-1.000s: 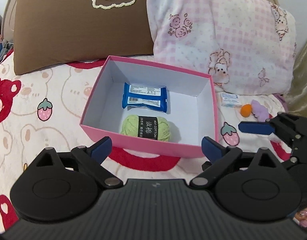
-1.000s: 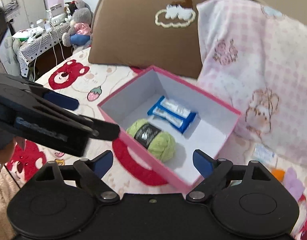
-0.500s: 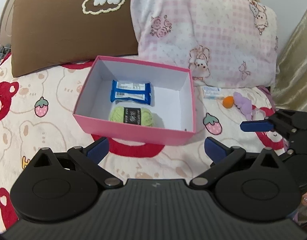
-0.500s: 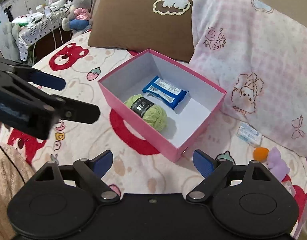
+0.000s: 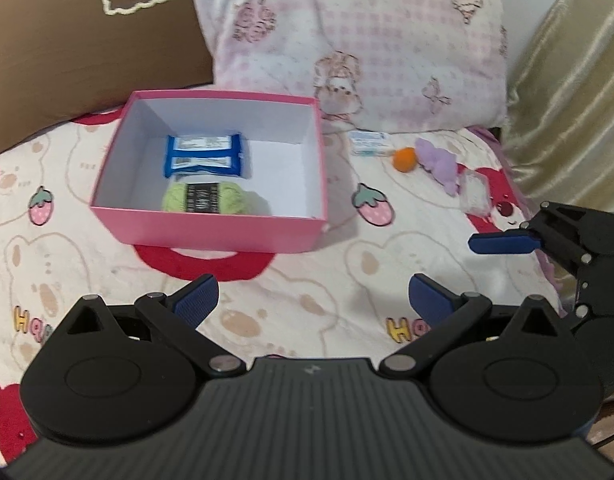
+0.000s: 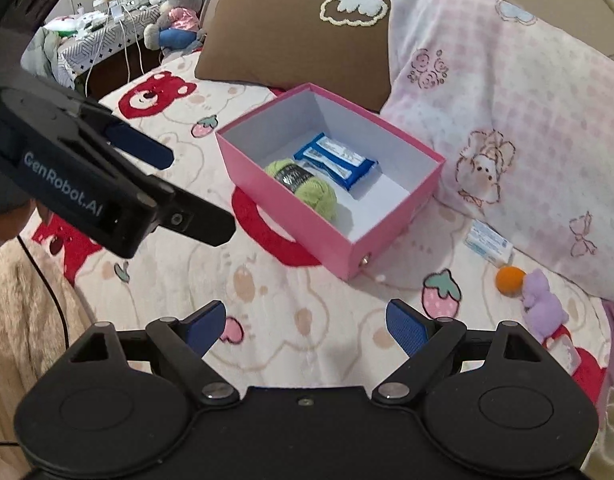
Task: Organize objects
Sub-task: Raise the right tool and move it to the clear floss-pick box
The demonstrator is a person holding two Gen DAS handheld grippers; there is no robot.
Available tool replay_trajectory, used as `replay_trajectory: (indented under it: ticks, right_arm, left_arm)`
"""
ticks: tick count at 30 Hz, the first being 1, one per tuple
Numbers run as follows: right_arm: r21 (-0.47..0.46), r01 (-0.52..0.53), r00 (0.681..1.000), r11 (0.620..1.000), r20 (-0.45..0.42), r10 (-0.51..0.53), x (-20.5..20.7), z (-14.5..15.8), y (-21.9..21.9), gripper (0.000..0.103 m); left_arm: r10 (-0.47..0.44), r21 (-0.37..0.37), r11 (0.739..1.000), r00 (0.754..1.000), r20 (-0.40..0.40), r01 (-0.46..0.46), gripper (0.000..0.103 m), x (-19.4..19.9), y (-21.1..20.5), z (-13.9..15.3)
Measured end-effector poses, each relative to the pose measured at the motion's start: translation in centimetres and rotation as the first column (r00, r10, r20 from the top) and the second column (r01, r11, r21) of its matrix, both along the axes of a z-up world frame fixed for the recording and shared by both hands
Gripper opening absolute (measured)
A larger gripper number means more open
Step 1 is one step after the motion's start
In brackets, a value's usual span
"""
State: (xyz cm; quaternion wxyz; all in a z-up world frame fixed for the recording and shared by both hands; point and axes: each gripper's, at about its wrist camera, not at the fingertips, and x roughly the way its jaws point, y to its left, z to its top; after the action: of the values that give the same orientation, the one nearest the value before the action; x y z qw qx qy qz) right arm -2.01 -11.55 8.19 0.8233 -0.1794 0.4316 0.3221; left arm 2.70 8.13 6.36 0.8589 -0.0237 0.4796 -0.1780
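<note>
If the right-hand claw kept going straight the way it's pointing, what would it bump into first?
Probably the bedspread just ahead of the open right gripper, short of the pink box. If it cleared the bed, the box's near corner would likely come next; depth is hard to judge.

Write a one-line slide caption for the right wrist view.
Open right gripper hovers over the bed, facing a pink box holding green yarn and a blue packet.

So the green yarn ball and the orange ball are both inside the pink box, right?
Not quite. The green yarn ball is inside the pink box, but the orange ball lies outside it on the bed, beside a purple toy. The right wrist view shows this.
</note>
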Motion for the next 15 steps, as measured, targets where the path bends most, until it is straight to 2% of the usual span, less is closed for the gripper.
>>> replay_trajectory:
  ticks: [5, 11, 15]
  right_arm:
    - [-0.013, 0.002, 1.000, 1.000, 0.005, -0.002, -0.9, -0.1, -1.4, 0.090]
    - [-0.040, 0.006, 1.000, 0.999, 0.007, -0.006, -1.3, -0.8, -3.2, 0.090]
    - [-0.081, 0.018, 1.000, 0.997, 0.000, -0.018, -1.2, -1.7, -4.9, 0.090]
  left_arm:
    - [-0.040, -0.027, 0.999, 0.998, -0.040, 0.039, 0.103, -0.5, -1.3, 0.1]
    - [-0.072, -0.001, 0.997, 0.996, -0.057, 0.072, 0.103, -1.1, -2.9, -0.2]
    - [-0.111, -0.010, 0.994, 0.992, -0.065, 0.111, 0.103, -1.1, -4.9, -0.6]
